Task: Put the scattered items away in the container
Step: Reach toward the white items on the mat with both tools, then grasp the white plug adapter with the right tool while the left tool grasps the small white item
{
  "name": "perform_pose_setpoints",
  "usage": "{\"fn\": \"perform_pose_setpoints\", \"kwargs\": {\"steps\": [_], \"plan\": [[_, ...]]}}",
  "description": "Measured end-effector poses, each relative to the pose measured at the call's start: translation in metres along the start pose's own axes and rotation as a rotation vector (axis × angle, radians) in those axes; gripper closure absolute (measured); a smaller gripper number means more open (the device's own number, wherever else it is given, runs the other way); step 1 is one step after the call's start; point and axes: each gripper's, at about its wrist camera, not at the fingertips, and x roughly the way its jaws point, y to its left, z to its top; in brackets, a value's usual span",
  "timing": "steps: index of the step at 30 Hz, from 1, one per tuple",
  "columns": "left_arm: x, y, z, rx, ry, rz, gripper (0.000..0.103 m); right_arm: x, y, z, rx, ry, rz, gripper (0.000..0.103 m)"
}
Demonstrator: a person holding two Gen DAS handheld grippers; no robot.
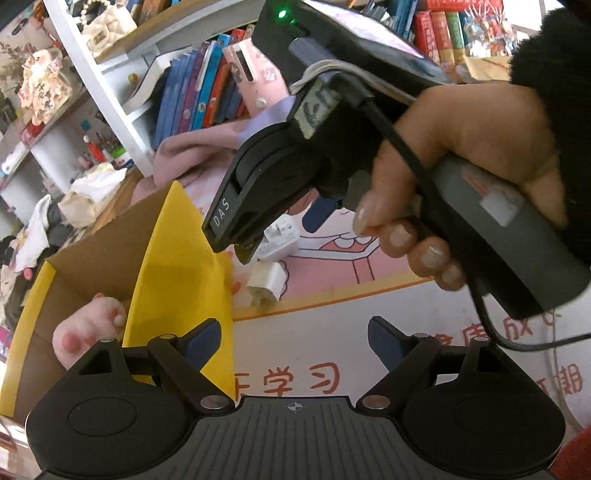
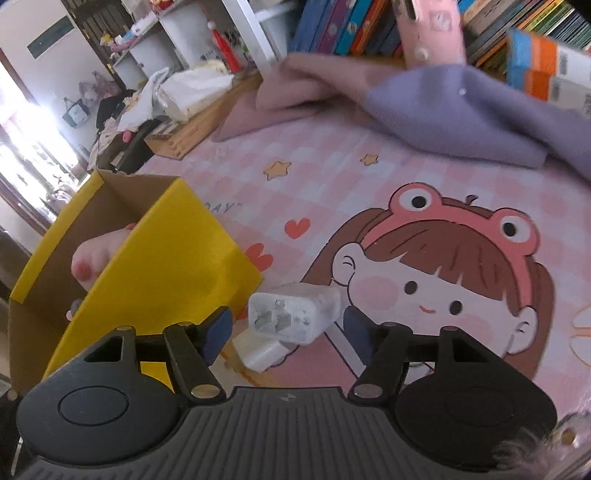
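Both wrist views near yellow box, perhaps overlapping.

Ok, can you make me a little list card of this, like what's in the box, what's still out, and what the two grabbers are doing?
container: yellow cardboard box, open on top
in the box: pink plush toy
still out: two white chargers on the pink cartoon mat, upper charger leaning on lower charger, beside the box
right gripper: jaws open, either side of the upper charger, not gripping
left gripper: jaws open, holding nothing
background: purple cloth, books
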Motion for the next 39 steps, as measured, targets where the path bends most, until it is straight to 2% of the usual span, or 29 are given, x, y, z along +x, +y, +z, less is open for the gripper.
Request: {"fn": "perform_pose_setpoints", "kwargs": {"steps": [3, 4, 7, 10, 14, 18, 22, 29, 31, 32, 33, 36, 39], "plan": [[0.000, -0.003, 0.005, 0.003, 0.000, 0.002, 0.015, 0.007, -0.005, 0.003, -0.002, 0.010, -0.005, 0.044], [0.000, -0.005, 0.007, 0.010, -0.005, 0.001, 0.015, 0.006, -0.008, 0.004, 0.011, 0.012, 0.005, 0.052], [0.004, -0.008, 0.015, 0.021, -0.009, -0.013, 0.021, -0.003, -0.018, 0.002, 0.029, -0.013, 0.002, 0.056], [0.012, -0.006, 0.024, 0.005, -0.006, -0.022, 0.023, -0.015, -0.029, -0.003, 0.012, -0.045, -0.039, 0.056], [0.028, -0.002, 0.036, -0.010, 0.008, -0.008, 0.033, -0.039, -0.046, -0.016, -0.038, -0.116, -0.117, 0.056], [0.051, 0.008, 0.050, -0.058, 0.037, -0.007, 0.043, -0.059, -0.064, -0.032, -0.046, -0.151, -0.191, 0.056], [0.067, 0.015, 0.054, -0.113, 0.069, 0.012, 0.043, -0.073, -0.074, -0.051, -0.081, -0.167, -0.245, 0.056], [0.100, 0.017, 0.055, -0.230, 0.164, 0.084, 0.043, -0.081, -0.072, -0.082, -0.132, -0.184, -0.274, 0.056], [0.101, 0.023, 0.053, -0.292, 0.170, 0.066, 0.052, -0.080, -0.069, -0.089, -0.152, -0.183, -0.284, 0.056], [0.101, 0.026, 0.052, -0.317, 0.177, 0.050, 0.061, -0.079, -0.068, -0.093, -0.162, -0.179, -0.289, 0.057], [0.101, 0.027, 0.052, -0.337, 0.184, 0.022, 0.067, -0.078, -0.068, -0.096, -0.167, -0.172, -0.295, 0.057], [0.096, 0.026, 0.053, -0.352, 0.176, -0.048, 0.067, -0.077, -0.071, -0.103, -0.164, -0.153, -0.311, 0.058], [0.095, 0.021, 0.055, -0.310, 0.170, -0.041, 0.065, -0.075, -0.074, -0.103, -0.162, -0.152, -0.317, 0.053]]}}
